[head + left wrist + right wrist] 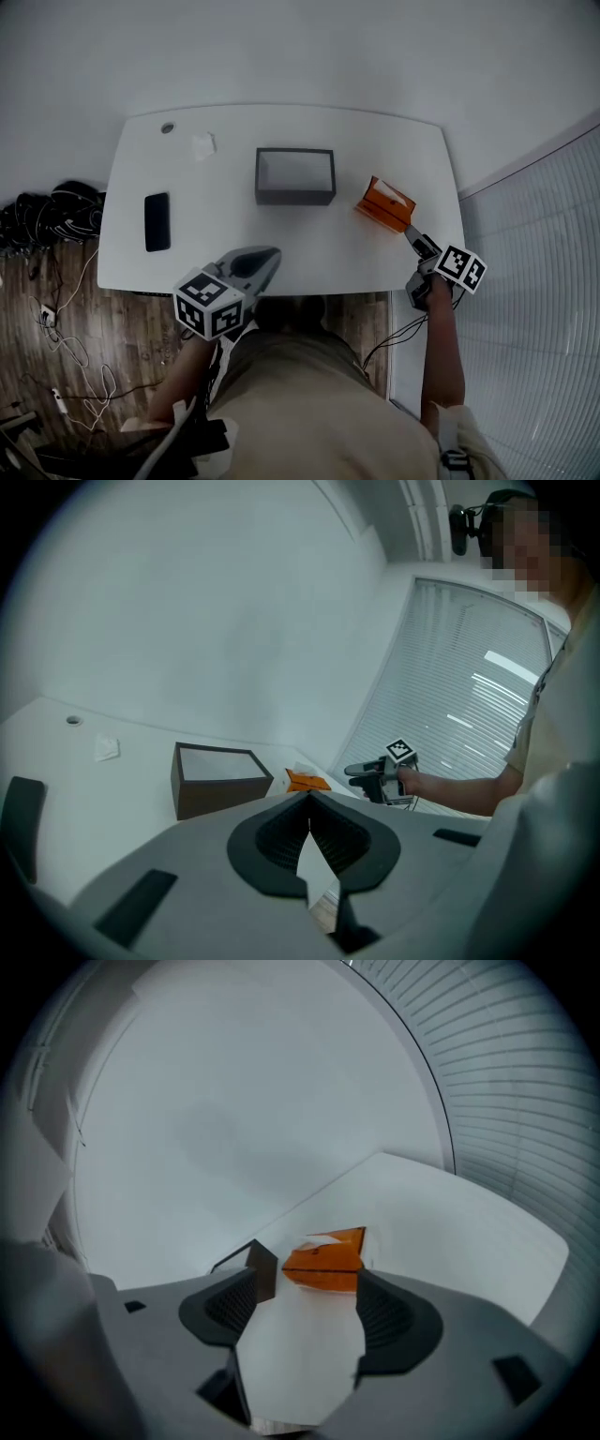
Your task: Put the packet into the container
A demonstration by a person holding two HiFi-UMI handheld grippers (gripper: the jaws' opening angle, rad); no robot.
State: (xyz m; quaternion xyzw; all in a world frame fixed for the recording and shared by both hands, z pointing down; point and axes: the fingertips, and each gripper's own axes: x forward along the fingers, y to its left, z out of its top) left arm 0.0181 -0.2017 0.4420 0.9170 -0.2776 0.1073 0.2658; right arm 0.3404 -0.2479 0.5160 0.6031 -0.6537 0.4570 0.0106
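Reaching for the orange packet point(386, 203), right of centre: the right gripper point(413, 236) gapes wide just short of it, while the left gripper point(265, 260) is closed on nothing. Next it likely needs to straddle, pinch and carry the packet left to the container point(295, 175).

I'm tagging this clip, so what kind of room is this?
Probably an office or lab room: a plain white desk, slatted window blinds beside it, and a tangle of cables on the wood floor.

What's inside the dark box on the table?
Only a pale bare floor shows in the dark box; the orange packet lies outside it. A strip behind the near wall is hidden.
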